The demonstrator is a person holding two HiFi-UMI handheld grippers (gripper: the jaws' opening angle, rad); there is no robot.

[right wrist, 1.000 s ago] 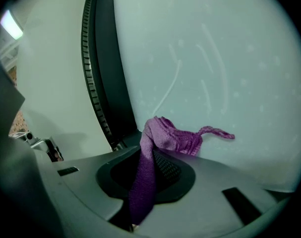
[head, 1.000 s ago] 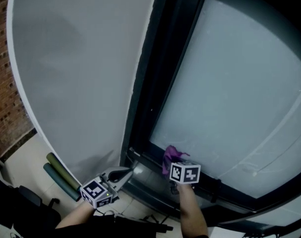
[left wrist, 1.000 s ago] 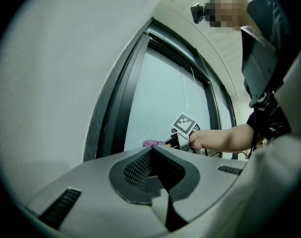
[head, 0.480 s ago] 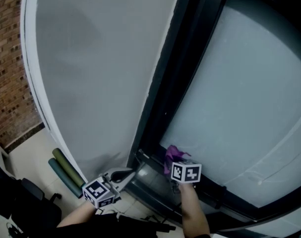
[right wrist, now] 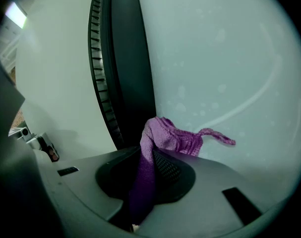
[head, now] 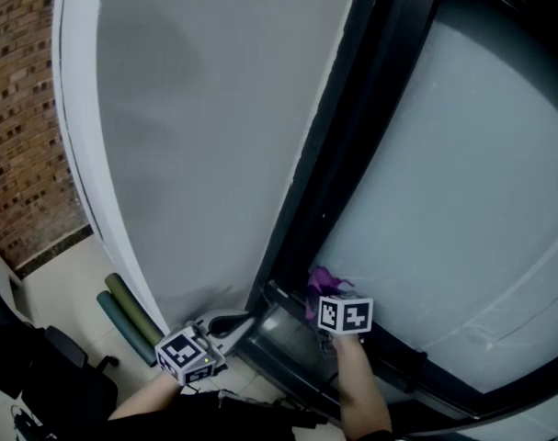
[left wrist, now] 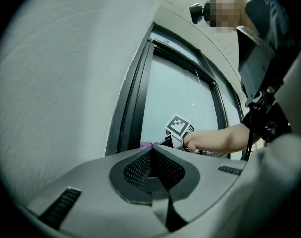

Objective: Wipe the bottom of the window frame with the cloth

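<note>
A purple cloth [head: 320, 284] [right wrist: 166, 139] is clamped in my right gripper [head: 323, 294] [right wrist: 151, 151], which is shut on it. The cloth sits low against the frosted glass pane [head: 462, 182], just above the dark bottom rail of the window frame [head: 288, 333], near the frame's dark upright [head: 338, 154] [right wrist: 125, 68]. My left gripper [head: 242, 320] [left wrist: 151, 150] is shut and holds nothing, hanging below and left of the frame's bottom corner. From the left gripper view I see the right gripper's marker cube [left wrist: 178, 125] and a scrap of cloth [left wrist: 146, 145].
A wide grey-white wall panel [head: 205, 127] fills the left. Brick wall [head: 21, 118] lies further left. Two green rolled tubes [head: 127, 315] lie on the floor below the panel. A black chair [head: 62, 375] stands at the lower left.
The view has shifted right and up, so the wall and frame sit further right. Both grippers keep nearly the same places; the cloth stays at the pane's lower corner.
</note>
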